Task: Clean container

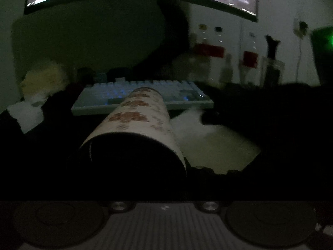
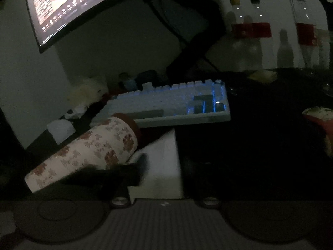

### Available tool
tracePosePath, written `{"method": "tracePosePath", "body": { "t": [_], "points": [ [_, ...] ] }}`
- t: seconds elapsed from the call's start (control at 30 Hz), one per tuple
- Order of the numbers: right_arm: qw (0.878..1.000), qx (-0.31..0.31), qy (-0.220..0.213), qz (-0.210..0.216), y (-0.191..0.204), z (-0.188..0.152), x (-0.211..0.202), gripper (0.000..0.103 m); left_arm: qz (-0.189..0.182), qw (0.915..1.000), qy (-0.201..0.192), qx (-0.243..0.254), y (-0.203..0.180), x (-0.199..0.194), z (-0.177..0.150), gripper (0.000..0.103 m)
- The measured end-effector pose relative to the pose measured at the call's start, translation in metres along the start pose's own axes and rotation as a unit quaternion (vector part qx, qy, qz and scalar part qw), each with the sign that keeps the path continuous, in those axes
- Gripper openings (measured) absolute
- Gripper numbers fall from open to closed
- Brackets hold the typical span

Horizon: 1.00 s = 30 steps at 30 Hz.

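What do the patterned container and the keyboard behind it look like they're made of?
The container looks like matte paper or card: a thin curled rim, a printed brown floral pattern and no shine, though the dim light leaves coated plastic possible. The keyboard looks like pale moulded plastic, with blue light glowing between its keys.

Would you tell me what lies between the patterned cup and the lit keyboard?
Nothing that I can make out: in the left wrist view, the patterned cup overlaps the keyboard directly. The dim frames hide any gap.

Left gripper (image 1: 133, 166): grey ribbed plate behind dark fingers, two silver screws, round black discs either side. Right gripper (image 2: 162, 179): same build, black fingers.
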State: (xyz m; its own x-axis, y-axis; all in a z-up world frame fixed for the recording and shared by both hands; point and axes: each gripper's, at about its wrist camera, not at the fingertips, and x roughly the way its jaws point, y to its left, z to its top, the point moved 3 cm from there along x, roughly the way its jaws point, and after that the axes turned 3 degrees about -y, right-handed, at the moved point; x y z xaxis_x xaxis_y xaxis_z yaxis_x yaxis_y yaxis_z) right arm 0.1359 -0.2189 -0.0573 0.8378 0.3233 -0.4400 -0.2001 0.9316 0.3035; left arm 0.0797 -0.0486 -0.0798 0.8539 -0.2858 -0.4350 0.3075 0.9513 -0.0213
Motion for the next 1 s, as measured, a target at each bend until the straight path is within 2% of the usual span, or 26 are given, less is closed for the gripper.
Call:
{"method": "tracePosePath", "body": {
  "t": [0.13, 0.2, 0.27, 0.37, 0.47, 0.63, 0.67, 0.7, 0.8, 0.87, 0.93, 1.0],
  "points": [
    [1.0, -0.001, -0.015, -0.015, -0.002, -0.001, -0.016, 0.063, -0.002, 0.9999, 0.001, 0.016, -0.006, -0.006, -0.003, 0.027],
    [0.999, 0.005, -0.032, -0.007, 0.0, -0.004, -0.029, 0.071, -0.001, 0.9998, 0.001, 0.02, -0.008, -0.008, -0.005, 0.027],
    [0.999, 0.01, -0.041, 0.002, 0.004, -0.007, -0.04, 0.087, 0.0, 0.9997, 0.001, 0.024, -0.009, -0.011, -0.006, 0.027],
    [0.998, 0.004, -0.064, 0.013, 0.015, -0.012, -0.054, 0.097, 0.001, 0.9996, 0.001, 0.027, -0.011, -0.013, -0.007, 0.027],
    [0.997, -0.004, -0.075, 0.016, 0.024, -0.013, -0.06, 0.101, 0.001, 0.9997, 0.002, 0.024, -0.011, -0.014, -0.006, 0.027],
    [0.999, -0.008, -0.041, 0.009, 0.026, -0.016, -0.055, 0.103, 0.0, 0.9998, 0.008, 0.019, -0.011, -0.017, -0.006, 0.029],
    [0.999, -0.001, -0.032, 0.001, 0.025, -0.017, -0.053, 0.103, 0.0, 0.9998, 0.011, 0.019, -0.011, -0.018, -0.006, 0.037],
    [1.0, 0.007, -0.022, -0.005, 0.024, -0.018, -0.051, 0.103, -0.001, 0.9997, 0.017, 0.018, -0.011, -0.018, -0.007, 0.054],
    [0.999, 0.023, 0.007, -0.027, 0.019, -0.019, -0.047, 0.103, -0.017, 0.9993, 0.025, 0.023, -0.014, -0.025, -0.01, 0.079],
    [0.998, 0.025, 0.021, -0.044, 0.02, -0.02, -0.047, 0.103, -0.031, 0.9982, 0.04, 0.033, -0.018, -0.03, -0.013, 0.087],
    [0.997, 0.027, 0.036, -0.062, 0.022, -0.02, -0.048, 0.103, -0.047, 0.9968, 0.05, 0.04, -0.019, -0.035, -0.014, 0.087],
    [0.996, 0.028, 0.05, -0.074, 0.022, -0.02, -0.049, 0.103, -0.053, 0.9966, 0.053, 0.034, -0.014, -0.04, -0.013, 0.096]
  ]
}}
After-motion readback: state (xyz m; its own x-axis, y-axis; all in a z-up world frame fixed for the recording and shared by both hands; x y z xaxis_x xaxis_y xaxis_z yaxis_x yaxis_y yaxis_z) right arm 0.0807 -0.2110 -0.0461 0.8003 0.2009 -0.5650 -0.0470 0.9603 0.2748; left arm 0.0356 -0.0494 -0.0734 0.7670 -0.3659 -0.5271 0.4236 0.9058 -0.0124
